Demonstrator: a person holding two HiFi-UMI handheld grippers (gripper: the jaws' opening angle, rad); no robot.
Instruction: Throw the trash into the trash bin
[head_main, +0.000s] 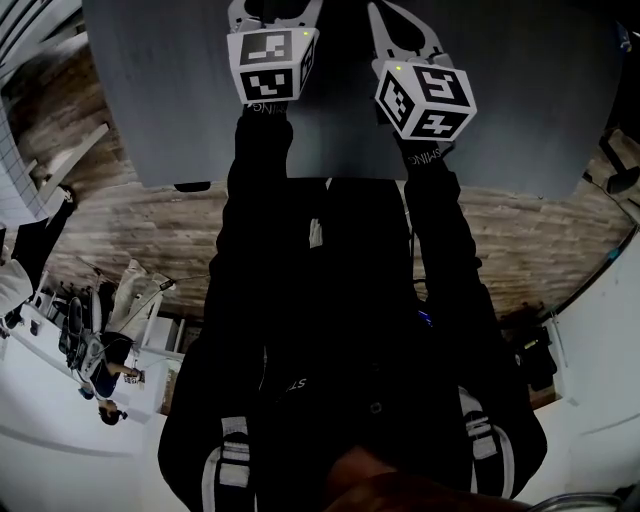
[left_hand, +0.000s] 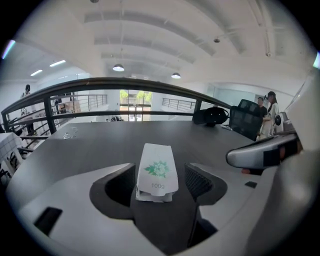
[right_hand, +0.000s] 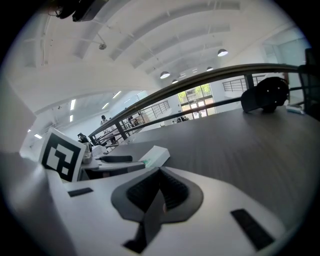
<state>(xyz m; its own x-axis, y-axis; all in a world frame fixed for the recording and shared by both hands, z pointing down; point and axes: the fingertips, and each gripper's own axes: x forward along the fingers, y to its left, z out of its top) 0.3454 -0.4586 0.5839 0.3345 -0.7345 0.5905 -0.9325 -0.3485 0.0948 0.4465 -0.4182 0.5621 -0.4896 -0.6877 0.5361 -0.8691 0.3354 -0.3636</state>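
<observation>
A white paper packet (left_hand: 158, 167) with a green flower print lies flat on the grey table (left_hand: 100, 145). It sits between the jaws of my left gripper (left_hand: 160, 181), which stand open; there is a clear gap on its right side and only a thin one on its left. My right gripper (right_hand: 161, 175) is shut with nothing in it, just right of the left one. From the right gripper view the packet (right_hand: 155, 156) pokes out past the left gripper's fingers (right_hand: 117, 162). In the head view both grippers (head_main: 275, 15) (head_main: 405, 30) reach over the table's near edge, and the packet is hidden.
A black rounded object (left_hand: 210, 116) lies at the table's far side, beside a dark office chair (left_hand: 247, 117) and two people (left_hand: 267, 112). A curved railing (left_hand: 125, 82) runs behind the table. Wooden floor (head_main: 130, 230) lies below the table's near edge. No bin is in view.
</observation>
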